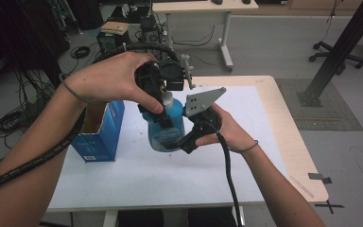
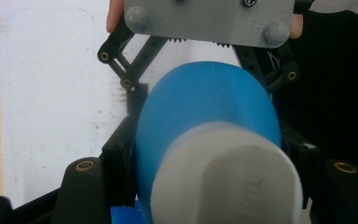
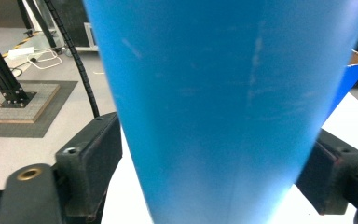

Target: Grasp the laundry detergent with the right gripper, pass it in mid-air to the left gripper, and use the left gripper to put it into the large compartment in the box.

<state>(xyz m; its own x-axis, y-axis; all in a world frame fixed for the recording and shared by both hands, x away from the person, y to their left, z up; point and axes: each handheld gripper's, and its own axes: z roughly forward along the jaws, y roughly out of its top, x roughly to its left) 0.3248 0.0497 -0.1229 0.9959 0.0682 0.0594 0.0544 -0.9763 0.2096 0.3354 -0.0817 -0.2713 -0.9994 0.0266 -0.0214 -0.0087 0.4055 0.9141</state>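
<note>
Holding the blue bottle in the air above the white desk, you have it caught between both tools, so it rests on nothing. Nearest you, the right tool comes in from the side around the bottle's lower body; in the right gripper view its jaws stand on either flank of the blue wall with a slight gap on at least one side, so it looks loosened rather than pinching, a guard under the bottle more than a grip. Above it, your left tool reaches down from the top and is clamped about the neck region, just below the white cap; the left gripper view looks straight along the cap and shoulder between its jaws. That upper clamp appears to be carrying the weight, which would let the lower tool give way without dropping anything. Beyond the bottle, at the desk's left edge, stands an open blue box, a likely place for the bottle. Farther off are floor cables and another table.
</note>
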